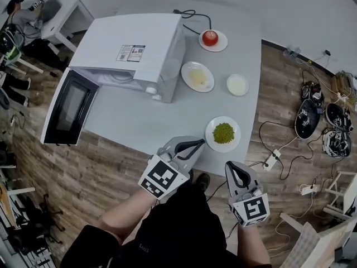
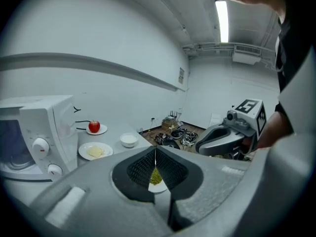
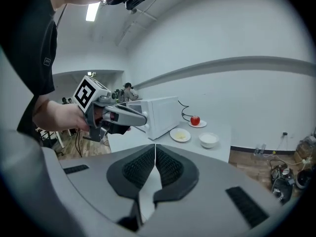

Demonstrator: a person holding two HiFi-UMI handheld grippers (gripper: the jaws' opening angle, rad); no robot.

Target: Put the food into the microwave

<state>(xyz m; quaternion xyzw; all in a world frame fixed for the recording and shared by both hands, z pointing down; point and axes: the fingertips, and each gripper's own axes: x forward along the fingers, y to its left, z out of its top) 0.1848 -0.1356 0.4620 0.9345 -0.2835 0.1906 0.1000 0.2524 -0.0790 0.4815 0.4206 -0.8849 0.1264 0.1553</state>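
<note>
A pale grey surface [image 1: 139, 121] stretches ahead of the left tool [image 1: 199, 144], up to a plain white wall [image 1: 268, 4]. Beneath and behind both tools lies a wood-plank floor [image 1: 106, 177]. To the right of the right tool [image 1: 233, 166], a white power strip [image 1: 273, 159] lies on the boards, and farther that way sits a heap of dark gear [image 1: 312, 116], perhaps helmets. Far beyond the left tool, off to its left, stands a small white table [image 1: 67, 18]. A strip light [image 2: 222, 16] glows on the ceiling overhead, and a grey ledge [image 2: 98, 65] runs along the wall.

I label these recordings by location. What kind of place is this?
Probably a lab staged as a kitchen: a microwave and plates of food on a white table, power strips and gear on the floor.
</note>
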